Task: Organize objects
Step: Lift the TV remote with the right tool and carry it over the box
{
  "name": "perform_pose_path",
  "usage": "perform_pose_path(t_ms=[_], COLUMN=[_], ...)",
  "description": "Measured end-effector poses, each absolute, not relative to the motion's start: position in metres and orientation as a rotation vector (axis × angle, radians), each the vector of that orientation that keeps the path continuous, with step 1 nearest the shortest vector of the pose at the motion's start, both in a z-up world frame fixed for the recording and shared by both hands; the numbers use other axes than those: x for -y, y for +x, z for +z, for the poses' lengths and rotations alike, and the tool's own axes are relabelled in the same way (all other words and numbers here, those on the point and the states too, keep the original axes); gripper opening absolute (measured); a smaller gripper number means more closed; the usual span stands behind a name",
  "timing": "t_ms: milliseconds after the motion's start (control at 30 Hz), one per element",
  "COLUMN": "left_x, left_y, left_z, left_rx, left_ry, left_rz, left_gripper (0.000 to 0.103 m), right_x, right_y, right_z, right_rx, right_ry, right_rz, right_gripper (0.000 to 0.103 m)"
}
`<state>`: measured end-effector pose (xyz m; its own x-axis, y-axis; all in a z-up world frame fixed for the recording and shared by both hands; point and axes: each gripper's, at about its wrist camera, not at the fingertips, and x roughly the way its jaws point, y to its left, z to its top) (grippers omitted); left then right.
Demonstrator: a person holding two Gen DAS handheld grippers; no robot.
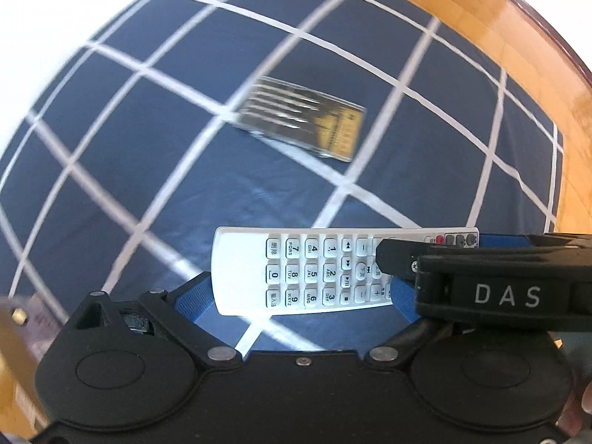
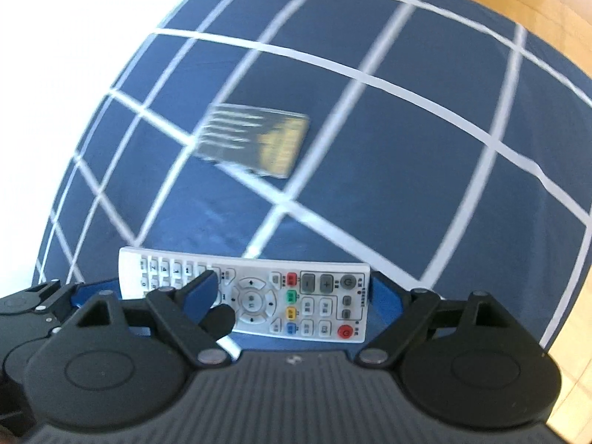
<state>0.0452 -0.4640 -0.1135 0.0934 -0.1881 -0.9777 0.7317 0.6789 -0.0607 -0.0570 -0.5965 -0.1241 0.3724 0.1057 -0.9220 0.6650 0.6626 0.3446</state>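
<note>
Over blue grid cloth beside wooden floor, remote amid both wide-open jaws.

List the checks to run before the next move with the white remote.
1. White rectangular remote control sits between both sets of jaws: ok. The left gripper is at the keypad end and the right gripper at the power-button end.
2. Pads press firmly on the remote: cannot tell.
3. Remote faces buttons up, roughly level: ok.
4. Flat clear packet with gold label lies apart from the remote on the blue white-checked cloth: ok.
5. Grippers keep off each other: not ok. The right gripper's finger crosses in front of the left one.
6. Place to put the remote is visible: cannot tell.
</note>
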Motion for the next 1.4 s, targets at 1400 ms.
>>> perform_pose_path(t_ms=[1400], left_x=[0.092], left_y=[0.045], left_z=[-0.027], left_rx=[-1.208], left_ry=[-0.053], left_rz=[0.009], left_gripper=[0.100], right_x=[0.254], right_y=[0.057], right_z=[-0.032], right_rx=[-1.205], right_ry=[0.235], right_rz=[0.317], right_gripper=[0.087])
